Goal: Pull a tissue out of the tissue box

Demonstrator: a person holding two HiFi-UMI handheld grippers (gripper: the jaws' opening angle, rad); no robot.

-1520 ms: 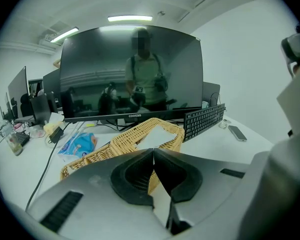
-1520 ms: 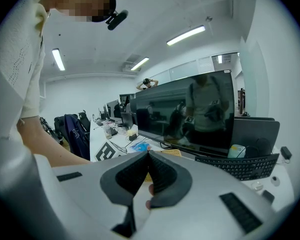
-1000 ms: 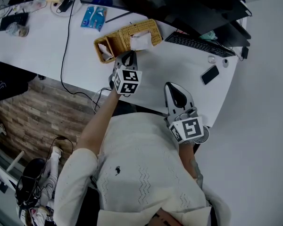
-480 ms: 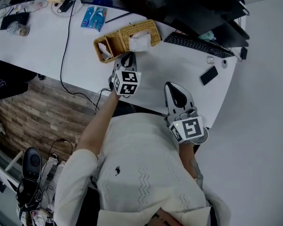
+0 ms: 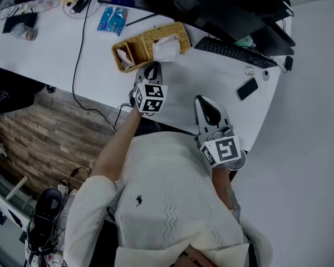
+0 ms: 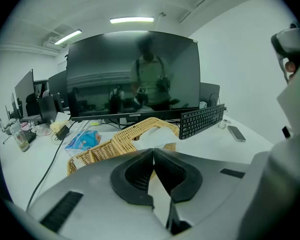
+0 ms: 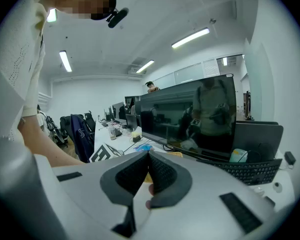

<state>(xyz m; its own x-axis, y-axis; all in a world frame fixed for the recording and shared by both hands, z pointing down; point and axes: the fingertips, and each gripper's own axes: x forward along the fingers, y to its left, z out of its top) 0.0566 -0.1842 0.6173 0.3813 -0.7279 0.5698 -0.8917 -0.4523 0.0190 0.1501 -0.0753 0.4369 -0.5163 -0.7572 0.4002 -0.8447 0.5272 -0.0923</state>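
Observation:
A woven wicker tissue box (image 5: 146,44) lies on the white desk (image 5: 55,54), with a white tissue (image 5: 166,48) sticking out of its top. My left gripper (image 5: 153,65) is shut and empty, its tips just short of the box's near side. In the left gripper view the box (image 6: 107,146) and the tissue (image 6: 159,138) sit right behind the closed jaws (image 6: 153,152). My right gripper (image 5: 204,100) hangs near the desk's front edge, to the right of the box. Its jaws (image 7: 148,156) meet with nothing between them.
A black keyboard (image 5: 234,53) and a phone (image 5: 247,88) lie to the right of the box. A large dark monitor (image 6: 132,74) stands behind it. A blue packet (image 5: 111,20), cables and small items lie at the far left of the desk.

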